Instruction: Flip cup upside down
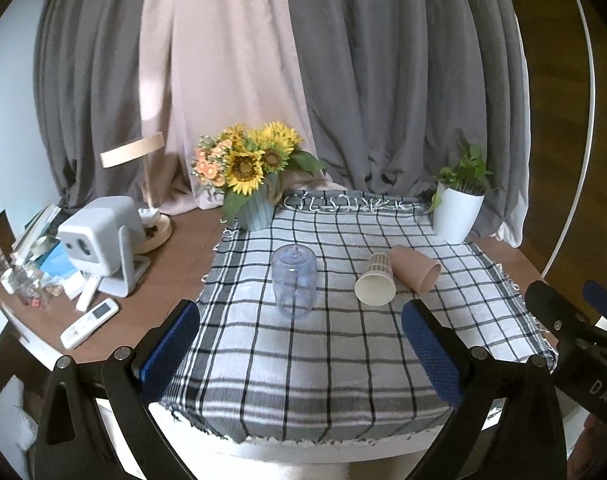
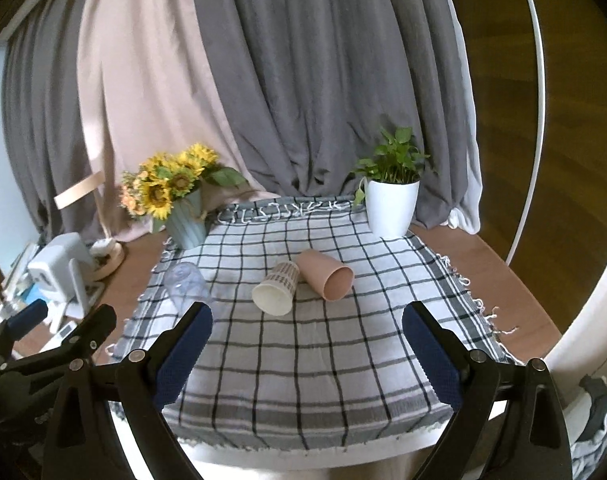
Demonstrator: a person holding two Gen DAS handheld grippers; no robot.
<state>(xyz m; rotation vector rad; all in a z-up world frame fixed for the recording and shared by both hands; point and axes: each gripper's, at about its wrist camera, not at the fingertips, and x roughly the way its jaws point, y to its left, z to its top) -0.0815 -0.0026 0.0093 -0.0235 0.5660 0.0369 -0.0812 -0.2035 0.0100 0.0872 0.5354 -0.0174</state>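
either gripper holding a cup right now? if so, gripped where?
Nothing held. Left gripper and right gripper are both open, short of the clear cup, white paper cup and pink cup.

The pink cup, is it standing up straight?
No, the pink cup lies on its side on the checked cloth, its open mouth facing the camera, touching the white paper cup.

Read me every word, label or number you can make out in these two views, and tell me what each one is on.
"DAS": white letters on the black body of the right gripper, at the right edge of the left wrist view; it may run on out of frame.
White remote control: screen and buttons too small to read.
Patterned white paper cup: grey print is a pattern, no legible words.
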